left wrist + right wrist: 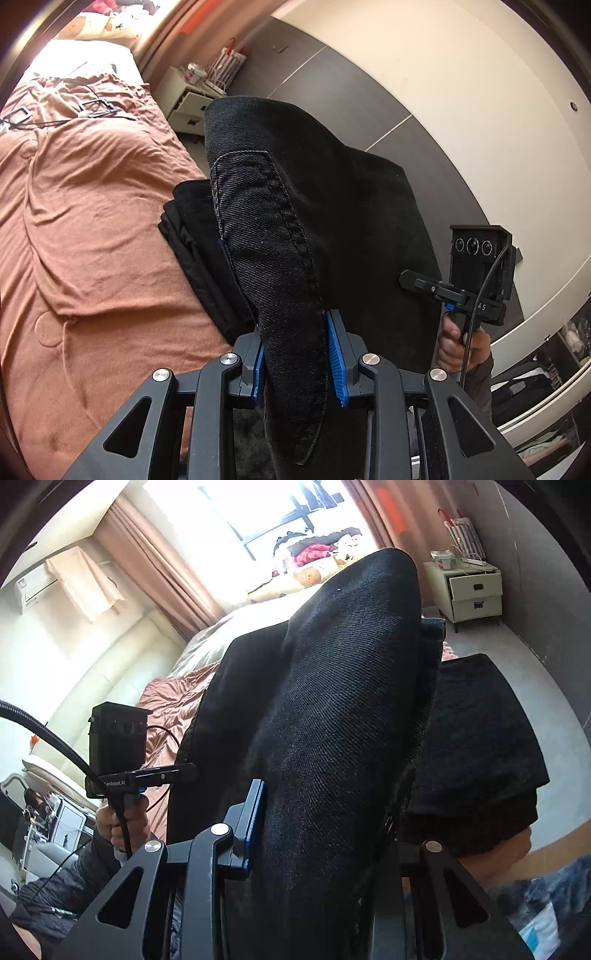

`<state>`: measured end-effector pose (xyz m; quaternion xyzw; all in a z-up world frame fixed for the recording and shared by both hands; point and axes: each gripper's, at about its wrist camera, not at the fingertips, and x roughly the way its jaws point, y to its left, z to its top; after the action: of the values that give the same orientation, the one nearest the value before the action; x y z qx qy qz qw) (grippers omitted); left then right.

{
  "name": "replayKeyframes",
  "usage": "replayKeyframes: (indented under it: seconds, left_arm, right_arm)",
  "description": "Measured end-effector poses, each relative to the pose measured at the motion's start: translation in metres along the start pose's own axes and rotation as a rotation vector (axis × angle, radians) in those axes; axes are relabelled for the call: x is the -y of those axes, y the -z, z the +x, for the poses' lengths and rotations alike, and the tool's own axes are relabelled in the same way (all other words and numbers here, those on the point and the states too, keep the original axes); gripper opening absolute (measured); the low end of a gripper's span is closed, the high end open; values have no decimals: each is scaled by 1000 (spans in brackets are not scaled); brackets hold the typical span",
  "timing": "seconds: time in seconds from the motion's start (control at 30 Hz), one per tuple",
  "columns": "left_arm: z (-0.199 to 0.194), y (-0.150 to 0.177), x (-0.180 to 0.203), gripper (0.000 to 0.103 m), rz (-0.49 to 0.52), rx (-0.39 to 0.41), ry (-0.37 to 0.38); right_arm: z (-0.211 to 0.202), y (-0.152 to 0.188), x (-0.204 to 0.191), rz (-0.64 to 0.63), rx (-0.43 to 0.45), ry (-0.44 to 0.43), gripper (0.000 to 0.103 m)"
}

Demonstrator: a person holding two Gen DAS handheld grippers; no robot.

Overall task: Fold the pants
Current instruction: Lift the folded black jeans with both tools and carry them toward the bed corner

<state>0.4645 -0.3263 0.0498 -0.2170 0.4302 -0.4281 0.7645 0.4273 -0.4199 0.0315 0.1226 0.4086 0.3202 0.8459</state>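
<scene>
While the left wrist view looks along its own fingers, the left gripper [295, 354] stands closed on a thick seamed edge of the black denim pants [332, 206], the blue pads pressing the cloth from both sides. The pants rise from the jaws and drape forward, held up above the bed [92, 221] with its rust-coloured cover. Below them, near the bed's edge, lies a stack of folded dark garments [199, 240]. At the right of this view the right gripper [417, 280] reaches toward the cloth, the person's hand [458, 343] on its handle; whether it bites the fabric cannot be told from here. Beyond the bed stands a white nightstand [188, 103] with one drawer pulled partly out; what is in it cannot be seen.

From the right wrist view, the right gripper [332, 830] holds another fold of the same pants [332, 701]: one blue pad lies against the cloth on the left, while the far finger is buried under denim. The left gripper [184, 770] shows at the left, meeting the fabric's edge. The dark stack [480, 738] sits under and to the right of the raised cloth. The nightstand [476, 590] again shows its upper drawer ajar, contents hidden.

I judge the step to be carrying the pants, gripped at two points, over the bed. The next move calls for lowering them flat, or onto the stack, with both grips kept level so the fold stays aligned.
</scene>
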Motion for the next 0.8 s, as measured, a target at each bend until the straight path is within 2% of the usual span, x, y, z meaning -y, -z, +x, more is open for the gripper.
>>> replayKeyframes:
  seconds: [0.53,0.8]
  left_arm:
    - [124,-60,-34,31,-36,-60,41]
    - [168,-79,-57,31,-53,-88,47]
  right_arm:
    - [12,-58,22,-87,-103,107,29]
    - [21,-64,26,-105,-141,117,29]
